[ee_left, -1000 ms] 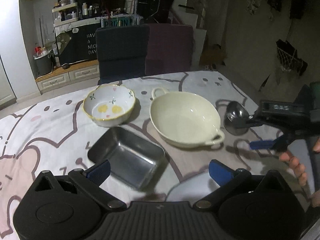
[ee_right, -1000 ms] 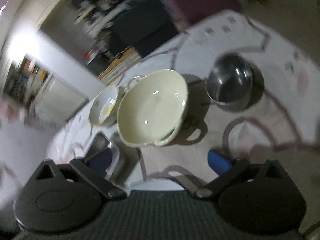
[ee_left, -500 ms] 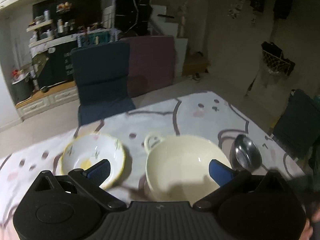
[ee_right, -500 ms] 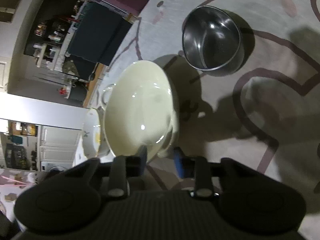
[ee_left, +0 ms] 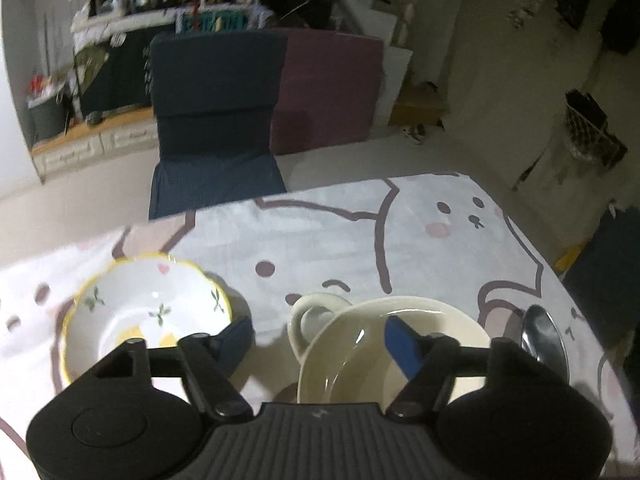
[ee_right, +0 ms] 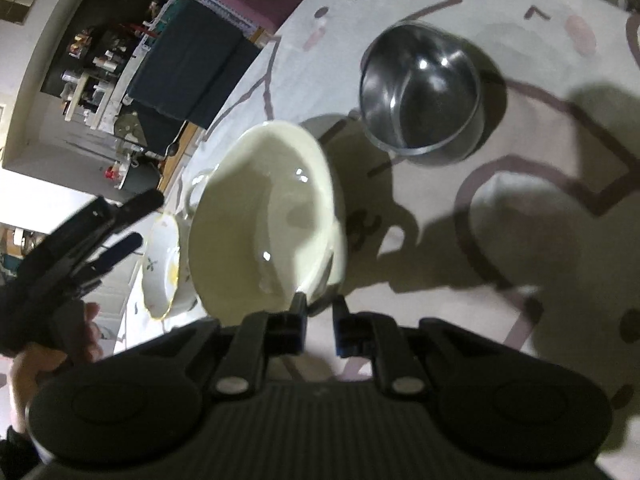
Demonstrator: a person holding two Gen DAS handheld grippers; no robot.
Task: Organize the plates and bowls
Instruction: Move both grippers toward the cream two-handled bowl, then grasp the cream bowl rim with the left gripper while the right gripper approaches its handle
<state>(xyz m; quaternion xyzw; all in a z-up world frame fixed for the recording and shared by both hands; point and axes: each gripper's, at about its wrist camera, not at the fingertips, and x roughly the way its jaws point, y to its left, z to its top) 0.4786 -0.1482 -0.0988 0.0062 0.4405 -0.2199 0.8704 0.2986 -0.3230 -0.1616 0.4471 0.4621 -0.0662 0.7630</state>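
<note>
A cream two-handled bowl (ee_right: 268,208) is tilted up off the table; my right gripper (ee_right: 320,320) is shut on its near rim. The bowl also shows in the left wrist view (ee_left: 360,344). A white flower-pattern bowl with a yellow rim (ee_left: 148,316) sits left of it, seen edge-on in the right wrist view (ee_right: 162,268). A round steel bowl (ee_right: 420,88) stands on the cloth to the right, its edge in the left wrist view (ee_left: 544,340). My left gripper (ee_left: 316,336) is open and empty above the two bowls; it shows in the right wrist view (ee_right: 116,224).
The table carries a pale cartoon-print cloth (ee_left: 420,232). A dark blue chair (ee_left: 216,120) and a maroon chair (ee_left: 328,88) stand behind the table's far edge. A dark chair (ee_left: 604,264) is at the right side.
My right gripper closed on the cream bowl's rim and tilted it up. My left gripper moved forward over the bowls; the square steel tray dropped out of view.
</note>
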